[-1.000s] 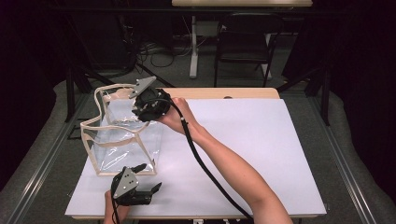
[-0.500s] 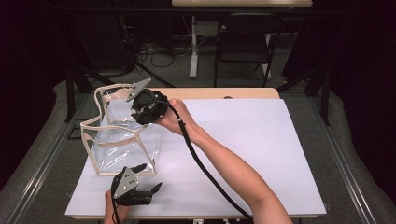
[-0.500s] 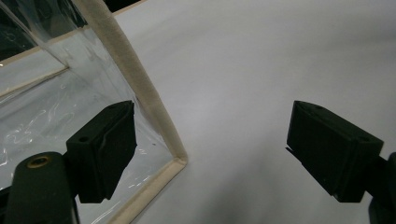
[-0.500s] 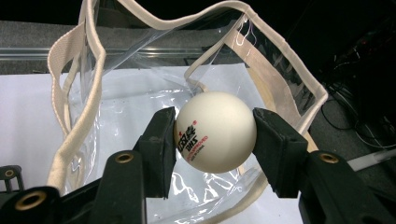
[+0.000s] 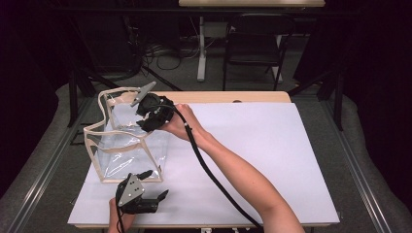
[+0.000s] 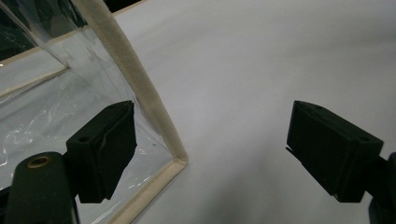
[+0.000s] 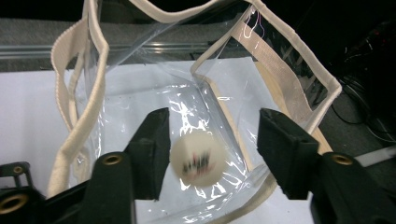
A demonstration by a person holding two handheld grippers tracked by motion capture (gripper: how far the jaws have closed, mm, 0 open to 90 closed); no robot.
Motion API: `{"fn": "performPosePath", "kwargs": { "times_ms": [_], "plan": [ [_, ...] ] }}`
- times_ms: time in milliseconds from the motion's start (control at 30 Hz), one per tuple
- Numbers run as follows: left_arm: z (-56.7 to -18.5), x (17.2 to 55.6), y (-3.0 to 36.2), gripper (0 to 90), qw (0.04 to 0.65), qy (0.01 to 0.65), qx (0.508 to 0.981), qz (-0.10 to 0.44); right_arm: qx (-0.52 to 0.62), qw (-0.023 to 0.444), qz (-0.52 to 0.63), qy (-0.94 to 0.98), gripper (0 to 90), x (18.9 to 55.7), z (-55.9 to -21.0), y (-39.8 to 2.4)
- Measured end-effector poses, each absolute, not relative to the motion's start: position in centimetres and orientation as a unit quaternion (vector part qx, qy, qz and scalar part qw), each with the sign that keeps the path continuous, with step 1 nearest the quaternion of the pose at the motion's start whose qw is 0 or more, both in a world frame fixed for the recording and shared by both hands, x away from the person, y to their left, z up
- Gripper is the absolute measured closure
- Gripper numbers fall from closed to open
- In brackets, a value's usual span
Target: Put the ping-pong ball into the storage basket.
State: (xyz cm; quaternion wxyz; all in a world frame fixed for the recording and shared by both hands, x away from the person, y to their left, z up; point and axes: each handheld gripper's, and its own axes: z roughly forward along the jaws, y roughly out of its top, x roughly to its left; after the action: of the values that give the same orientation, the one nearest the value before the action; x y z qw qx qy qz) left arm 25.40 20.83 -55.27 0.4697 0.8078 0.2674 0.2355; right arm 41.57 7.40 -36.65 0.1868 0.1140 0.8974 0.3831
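My right gripper (image 5: 145, 114) sits over the open top of the clear bag (image 5: 127, 145) at the far left of the table (image 5: 272, 160), tipped down into it; its jaws stand apart with nothing pinched between them, and in the right gripper view a white ball (image 7: 198, 158) shows between and beyond them, blurred, with dark marks on it that I can't read; whether it is dropping or already on the bag's floor I cannot tell, but it lies inside the bag's walls, straight below this gripper; so the ball is down and ahead of my right gripper, and that hand is far the nearer of the two; a ball has no long axis, so the opening of the bag is what would steer any reach, and that opening faces up; my left gripper (image 5: 145, 196) waits low at the near edge, jaws wide and holding nothing, just beside the bag's near bottom corner, with the cream trim (image 6: 140, 93) rising close by its left jaw in the left gripper view; the bag itself is see-through plastic, creased and shiny, edged in cream webbing with looped handles (image 7: 77, 79), standing upright but slumped a little, its mouth pulled out of square.
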Motion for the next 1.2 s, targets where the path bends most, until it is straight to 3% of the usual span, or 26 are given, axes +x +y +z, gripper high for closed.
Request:
{"fn": "performPosePath", "kwargs": {
  "times_ms": [233,400,1200],
  "plan": [
    [-55.2,25.4,20.8,16.0,0.469,0.267,0.808,0.235,0.132,0.174,0.412,0.885,24.2,41.6,-35.8,5.9],
    [-55.3,25.4,20.7,16.0,0.47,0.268,0.807,0.235,0.141,0.169,0.435,0.873,15.6,41.6,-35.1,4.2],
    [-55.1,25.1,20.8,16.0,0.466,0.271,0.808,0.238,0.154,0.181,0.449,0.862,7.4,40.5,-34.8,-2.0]
  ]
}}
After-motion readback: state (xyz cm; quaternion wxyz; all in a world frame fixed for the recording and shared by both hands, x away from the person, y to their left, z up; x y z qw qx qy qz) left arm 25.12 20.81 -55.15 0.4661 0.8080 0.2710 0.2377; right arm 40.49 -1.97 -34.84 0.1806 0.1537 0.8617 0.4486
